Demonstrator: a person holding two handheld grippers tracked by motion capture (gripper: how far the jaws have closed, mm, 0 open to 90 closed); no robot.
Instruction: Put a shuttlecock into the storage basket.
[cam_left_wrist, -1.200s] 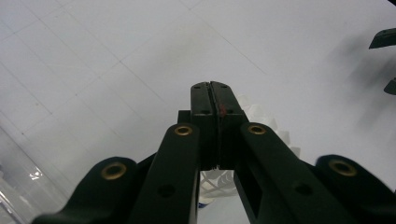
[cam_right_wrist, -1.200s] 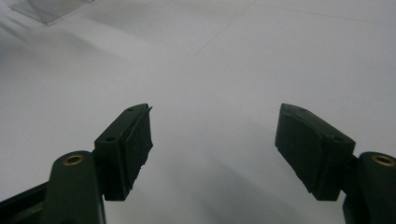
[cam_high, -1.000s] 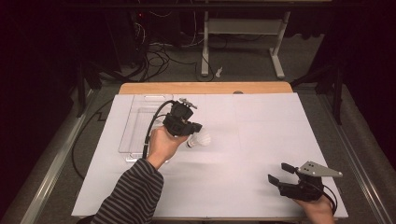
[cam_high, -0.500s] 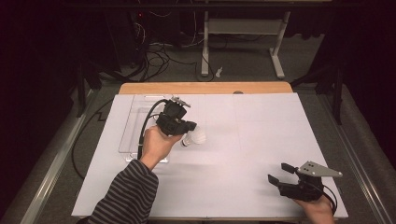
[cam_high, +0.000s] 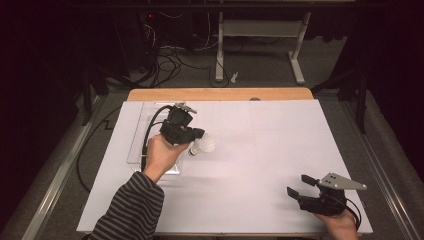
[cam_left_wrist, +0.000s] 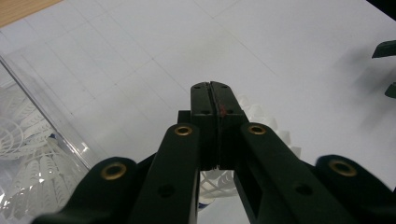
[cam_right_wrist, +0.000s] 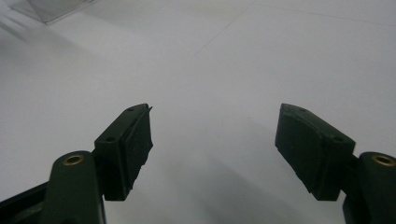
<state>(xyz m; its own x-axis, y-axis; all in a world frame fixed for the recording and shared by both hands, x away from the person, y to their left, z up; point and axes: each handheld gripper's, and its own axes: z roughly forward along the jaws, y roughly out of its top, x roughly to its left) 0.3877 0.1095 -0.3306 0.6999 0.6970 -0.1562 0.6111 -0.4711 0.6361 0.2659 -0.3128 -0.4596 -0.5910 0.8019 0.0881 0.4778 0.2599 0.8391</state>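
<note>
My left gripper (cam_high: 196, 137) hovers over the left part of the white table cover, just right of a clear plastic box (cam_high: 141, 145). Its jaws are pressed together (cam_left_wrist: 213, 93) on the edge of a white feather shuttlecock (cam_high: 204, 145), whose skirt (cam_left_wrist: 261, 122) shows behind and below the jaws. A hand in a striped sleeve (cam_high: 131, 210) carries this gripper. My right gripper (cam_high: 299, 186) rests low at the near right of the table, open, with nothing between its fingers (cam_right_wrist: 215, 130).
The clear box holds more white shuttlecocks (cam_left_wrist: 25, 154) and lies along the table's left side. A wooden strip (cam_high: 220, 94) edges the far side of the white cover (cam_high: 260, 150). Cables and a metal stand leg (cam_high: 218, 50) are on the floor beyond.
My left gripper has drifted leftward toward the clear box, carrying the shuttlecock with it. The right gripper has stayed where it was.
</note>
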